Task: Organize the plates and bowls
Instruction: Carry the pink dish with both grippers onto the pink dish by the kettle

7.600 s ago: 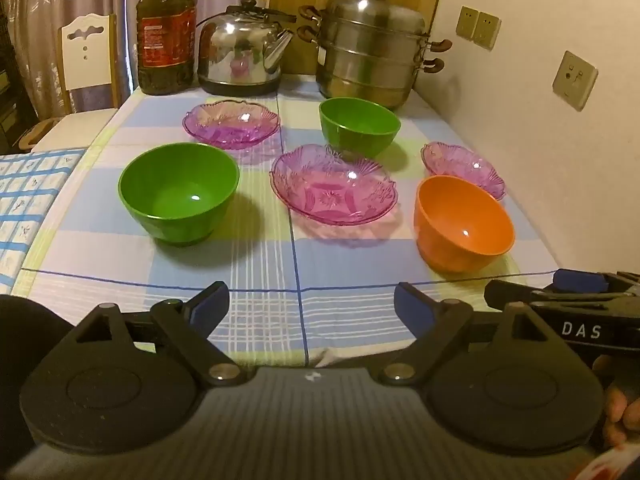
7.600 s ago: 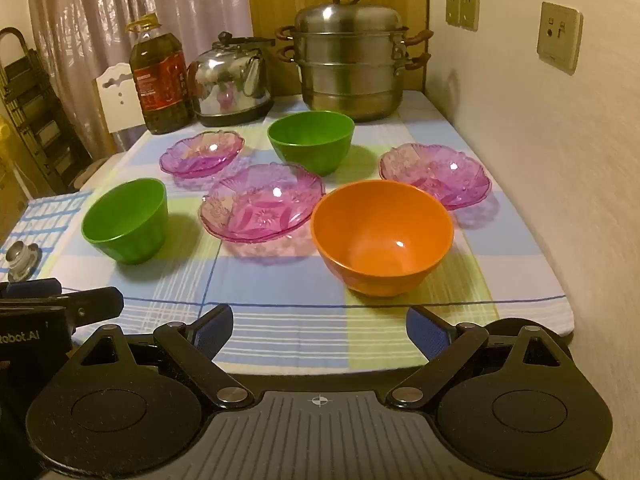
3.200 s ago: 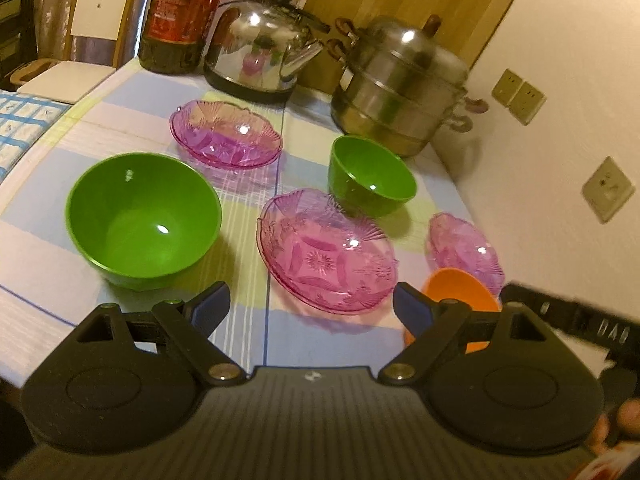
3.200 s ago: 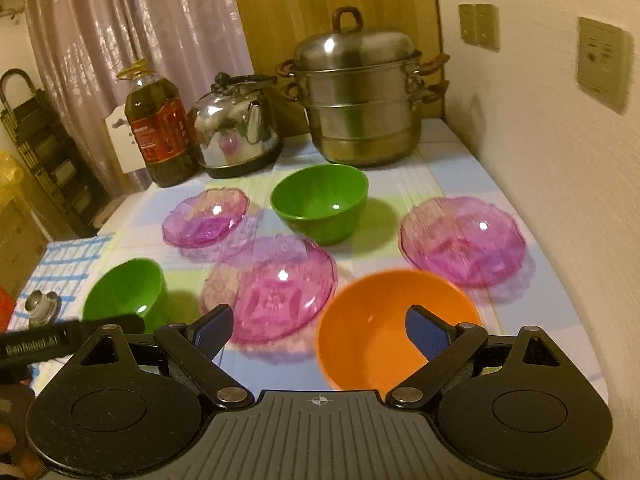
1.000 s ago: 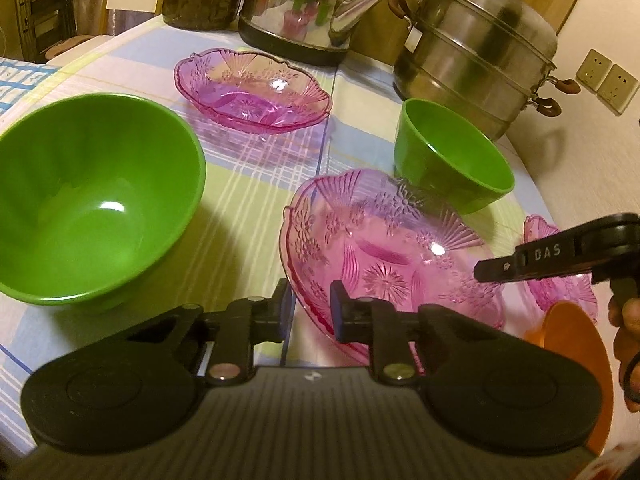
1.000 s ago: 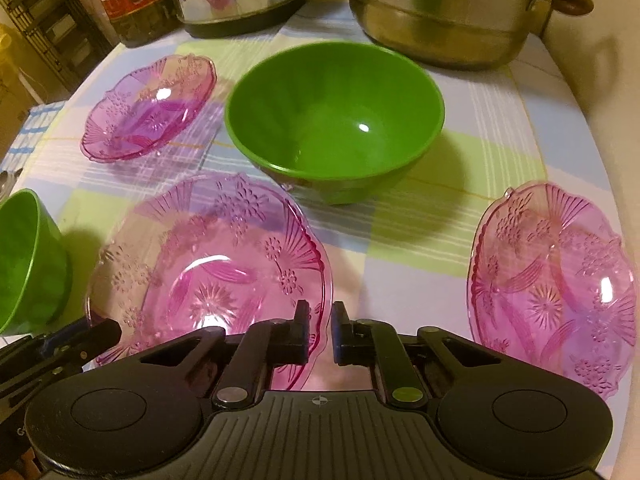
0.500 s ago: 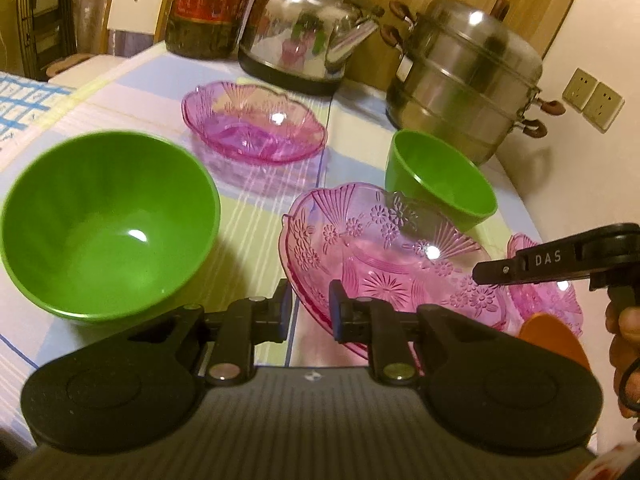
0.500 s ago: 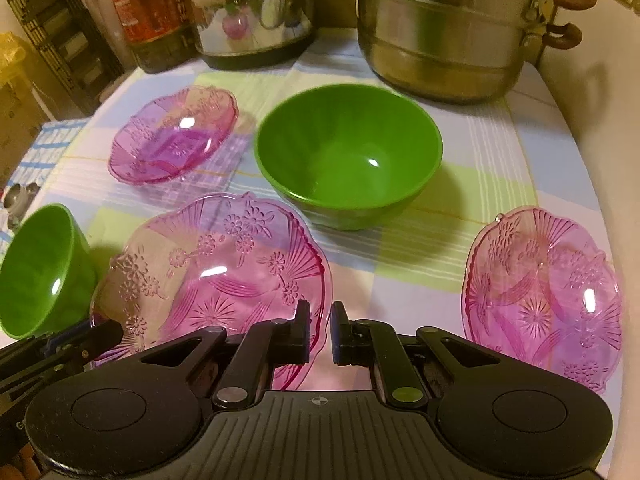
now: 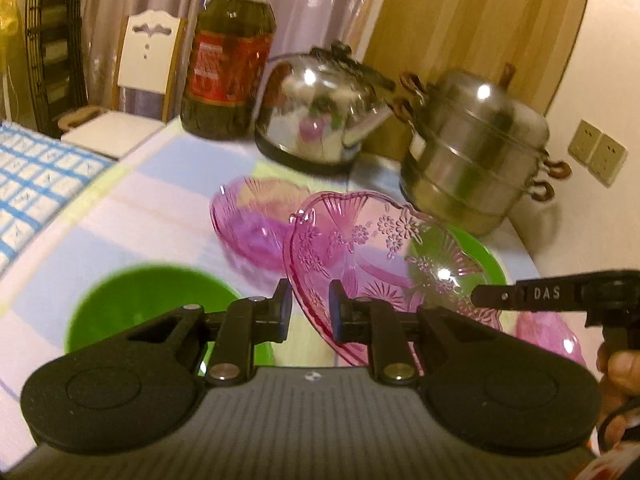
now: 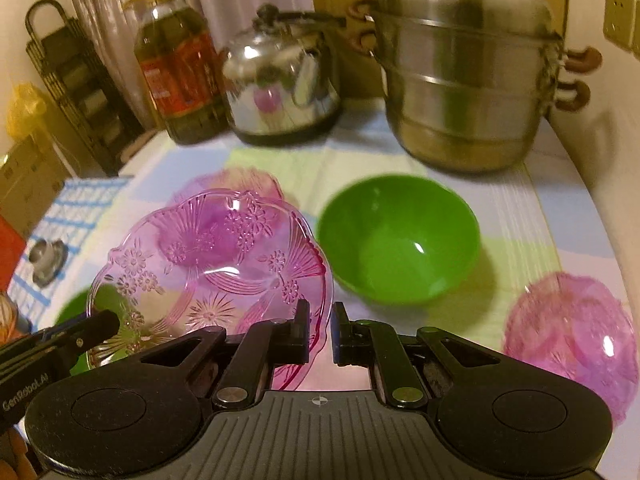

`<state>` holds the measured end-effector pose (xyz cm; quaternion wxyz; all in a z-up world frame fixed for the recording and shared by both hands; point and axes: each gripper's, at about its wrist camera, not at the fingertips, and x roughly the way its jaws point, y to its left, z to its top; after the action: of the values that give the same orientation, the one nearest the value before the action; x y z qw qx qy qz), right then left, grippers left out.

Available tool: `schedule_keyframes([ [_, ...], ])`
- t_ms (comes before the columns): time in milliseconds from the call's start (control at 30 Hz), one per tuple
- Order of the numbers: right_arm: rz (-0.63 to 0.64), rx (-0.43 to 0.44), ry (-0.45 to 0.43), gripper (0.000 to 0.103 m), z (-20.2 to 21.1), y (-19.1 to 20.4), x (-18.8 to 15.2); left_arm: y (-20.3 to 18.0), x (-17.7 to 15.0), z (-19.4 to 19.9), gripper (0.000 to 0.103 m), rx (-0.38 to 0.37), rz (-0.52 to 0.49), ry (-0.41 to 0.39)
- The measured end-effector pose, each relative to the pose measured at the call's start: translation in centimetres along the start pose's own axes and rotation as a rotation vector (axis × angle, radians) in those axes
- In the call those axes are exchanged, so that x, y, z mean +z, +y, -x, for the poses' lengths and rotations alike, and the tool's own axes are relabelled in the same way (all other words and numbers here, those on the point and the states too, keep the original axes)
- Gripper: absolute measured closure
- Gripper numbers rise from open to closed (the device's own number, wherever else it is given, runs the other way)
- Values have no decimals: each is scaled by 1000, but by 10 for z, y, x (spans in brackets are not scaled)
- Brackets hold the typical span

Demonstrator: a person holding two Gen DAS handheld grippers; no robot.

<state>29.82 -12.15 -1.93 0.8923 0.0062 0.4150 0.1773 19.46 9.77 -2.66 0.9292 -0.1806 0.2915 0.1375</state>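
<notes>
A large pink glass plate with a flower pattern hangs tilted above the table, held at two opposite rims. My left gripper is shut on its near-left rim, and in the right wrist view it shows at the lower left. My right gripper is shut on the plate's right rim. Below lie a green bowl, a second green bowl, a pink plate at the back and a smaller pink plate at the right.
An oil bottle, a steel kettle and a stacked steamer pot line the back of the checked tablecloth. A wall with sockets bounds the right side. A white chair stands beyond the table's left end.
Both grippers have risen with the large pink plate, which has left the tablecloth and now hangs over the bowls. Both views look higher up than before.
</notes>
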Motion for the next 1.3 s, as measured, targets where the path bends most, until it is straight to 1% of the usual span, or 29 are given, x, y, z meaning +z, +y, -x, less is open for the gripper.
schedule_keyframes([
  [167, -38, 15, -41, 93, -12, 16, 16, 16, 29, -18, 86, 8, -37, -13],
  [400, -36, -2, -61, 93, -41, 32, 38, 38, 56, -61, 86, 7, -73, 44],
  [500, -55, 3, -55, 93, -57, 33, 46, 45, 66, -77, 86, 12, -95, 43],
  [600, -76, 9, -45, 93, -73, 34, 53, 59, 73, -95, 86, -4, -57, 61],
  [800, -76, 16, -49, 93, -103, 40, 66, 75, 85, -123, 86, 11, -49, 89],
  [1000, -68, 12, -30, 93, -128, 44, 68, 85, 88, -148, 86, 30, -53, 124],
  [1300, -54, 0, 3, 93, -154, 43, 70, 83, 85, -167, 86, 53, -121, 164],
])
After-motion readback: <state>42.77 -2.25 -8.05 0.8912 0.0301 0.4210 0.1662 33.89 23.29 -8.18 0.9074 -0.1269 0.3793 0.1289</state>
